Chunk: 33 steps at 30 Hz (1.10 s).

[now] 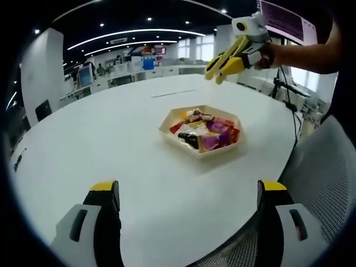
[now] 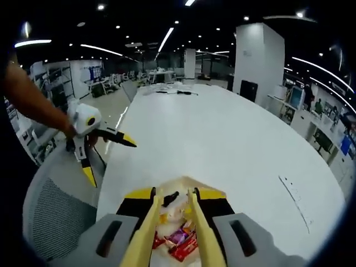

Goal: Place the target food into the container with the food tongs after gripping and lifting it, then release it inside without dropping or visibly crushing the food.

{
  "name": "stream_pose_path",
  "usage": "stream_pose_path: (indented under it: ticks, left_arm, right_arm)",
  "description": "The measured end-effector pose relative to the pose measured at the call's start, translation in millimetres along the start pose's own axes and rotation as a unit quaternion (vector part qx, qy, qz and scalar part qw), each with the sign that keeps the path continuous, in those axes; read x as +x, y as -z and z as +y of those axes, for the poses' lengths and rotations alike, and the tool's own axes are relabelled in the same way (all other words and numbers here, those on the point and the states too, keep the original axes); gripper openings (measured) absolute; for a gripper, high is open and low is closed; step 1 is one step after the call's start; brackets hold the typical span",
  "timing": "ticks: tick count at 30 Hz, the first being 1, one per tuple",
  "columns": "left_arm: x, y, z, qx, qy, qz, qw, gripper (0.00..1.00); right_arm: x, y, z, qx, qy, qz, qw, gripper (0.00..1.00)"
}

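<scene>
My left gripper [image 1: 186,192] is nearest, its jaws wide apart over the white table [image 1: 111,128]. Past it, at about one o'clock in the left gripper view, sits the hexagonal tray [image 1: 167,131] heaped with wrapped sweets [image 1: 207,132]. My right gripper [image 2: 177,219] clamps the yellow tongs [image 2: 146,233], tips nearly together just above the heap. The sweets look light, crinkly and slippery; I would pinch one across its middle, gently.

Ceiling strip lights [image 1: 119,34] brighten the white table [image 1: 111,144] evenly with soft shadows, while fisheye distortion bends the edges.
</scene>
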<state>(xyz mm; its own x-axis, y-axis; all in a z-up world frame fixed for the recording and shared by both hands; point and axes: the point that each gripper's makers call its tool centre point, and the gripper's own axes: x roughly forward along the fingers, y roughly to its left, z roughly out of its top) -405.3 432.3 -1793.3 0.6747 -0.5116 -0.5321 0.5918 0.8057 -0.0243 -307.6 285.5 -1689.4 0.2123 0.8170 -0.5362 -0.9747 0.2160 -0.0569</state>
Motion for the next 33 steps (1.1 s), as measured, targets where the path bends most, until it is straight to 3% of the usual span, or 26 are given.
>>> stream_pose_path:
  ticks: [4, 5, 7, 11, 13, 15, 19, 20, 23, 26, 33]
  left_arm:
    - [-3, -4.1, -1.0, -0.001, 0.003, -0.005, 1.0, 0.99]
    - [-4, -8.7, -1.2, 0.002, 0.002, -0.015, 0.9999, 0.99]
    - [-5, -11.3, 0.0, 0.0, -0.001, -0.018, 0.9998, 0.99]
    - [-13, -24.3, -7.0, -0.023, 0.027, -0.025, 0.999, 0.99]
    - [-15, -37.8, -10.3, -0.041, 0.041, -0.038, 0.9976, 1.0]
    - [-14, -53.7, -12.0, -0.019, 0.044, -0.045, 0.9978, 1.0]
    - [-8, -99.9, -24.4, 0.016, 0.062, -0.074, 0.9953, 1.0]
    - [-7, -104.1, -25.8, 0.02, 0.064, -0.076, 0.9949, 1.0]
    - [3, -136.7, -42.1, 0.04, 0.099, -0.095, 0.9897, 1.0]
    - [10, -152.8, -54.5, 0.063, 0.118, -0.098, 0.9862, 1.0]
    - [24, -189.6, -100.6, 0.127, 0.201, -0.096, 0.9665, 0.95]
  right_arm:
    - [-17, 1.8, -5, 0.006, 0.008, -0.009, 0.9999, 0.27]
    - [-23, 0.6, -5, 0.037, 0.004, -0.024, 0.999, 0.27]
    - [-31, 5.1, -9, 0.031, 0.009, -0.024, 0.9992, 0.27]
    - [-52, 15.6, -17, 0.032, 0.026, -0.019, 0.999, 0.28]
    - [-64, 17.4, -16, 0.024, 0.023, -0.026, 0.9991, 0.27]
    - [-75, 20.6, -20, 0.015, 0.037, -0.028, 0.9988, 0.27]
    - [-95, 23.3, -21, 0.025, 0.05, -0.041, 0.9976, 0.27]
    - [-97, 23.4, -21, 0.025, 0.05, -0.042, 0.9975, 0.27]
    - [-110, 20.4, -15, 0.018, 0.051, -0.06, 0.9968, 0.27]
    - [-119, 17.9, -8, 0.017, 0.051, -0.076, 0.9957, 0.27]
    - [-136, 11.0, 13, 0.008, 0.043, -0.121, 0.9917, 0.27]
